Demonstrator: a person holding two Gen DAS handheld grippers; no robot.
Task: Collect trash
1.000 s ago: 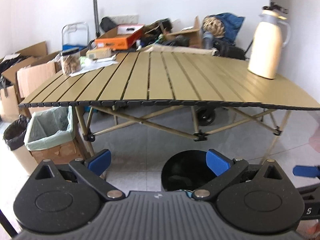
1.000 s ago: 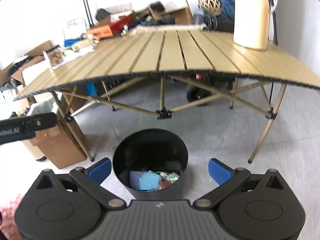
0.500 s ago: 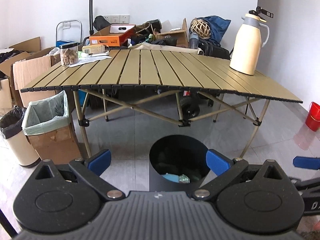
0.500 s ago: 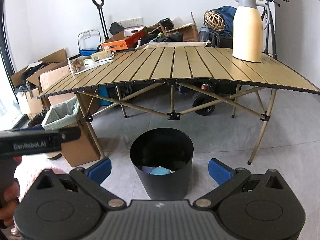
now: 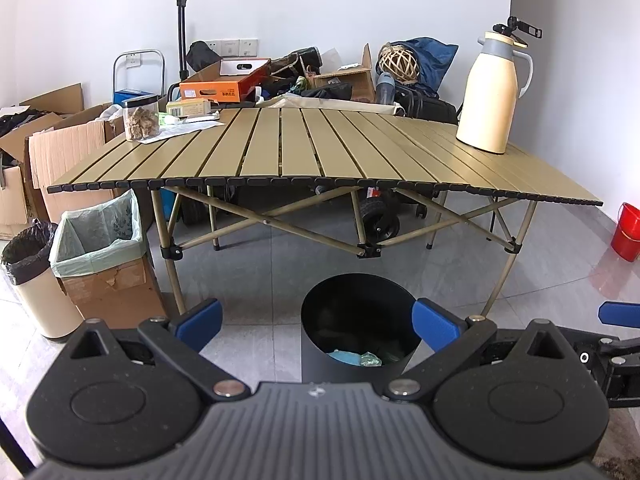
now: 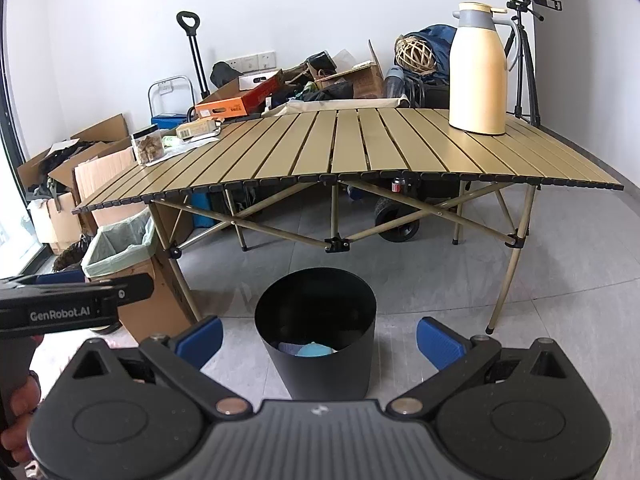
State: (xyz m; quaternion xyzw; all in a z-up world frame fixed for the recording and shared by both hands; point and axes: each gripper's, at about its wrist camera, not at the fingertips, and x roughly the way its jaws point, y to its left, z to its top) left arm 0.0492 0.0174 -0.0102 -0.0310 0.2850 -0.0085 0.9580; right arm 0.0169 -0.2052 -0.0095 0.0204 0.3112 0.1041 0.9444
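Both grippers empty over the bin

Now your left gripper (image 5: 316,322) and right gripper (image 6: 318,338) are spread wide, holding nothing. Just ahead, below the fingers, stands the black bin (image 6: 316,320) with trash (image 6: 314,349) inside. Beyond it is the slatted table (image 6: 352,148), a cream jug (image 6: 478,68) at its far right.

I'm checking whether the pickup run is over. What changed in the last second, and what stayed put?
Both grippers, the left gripper and the right gripper, pulled back and up from the round black bin, so more of the room shows. Nothing was grasped or released. Both stayed open and empty; the bin, its trash, and the cream thermos jug on the slatted table stayed put.
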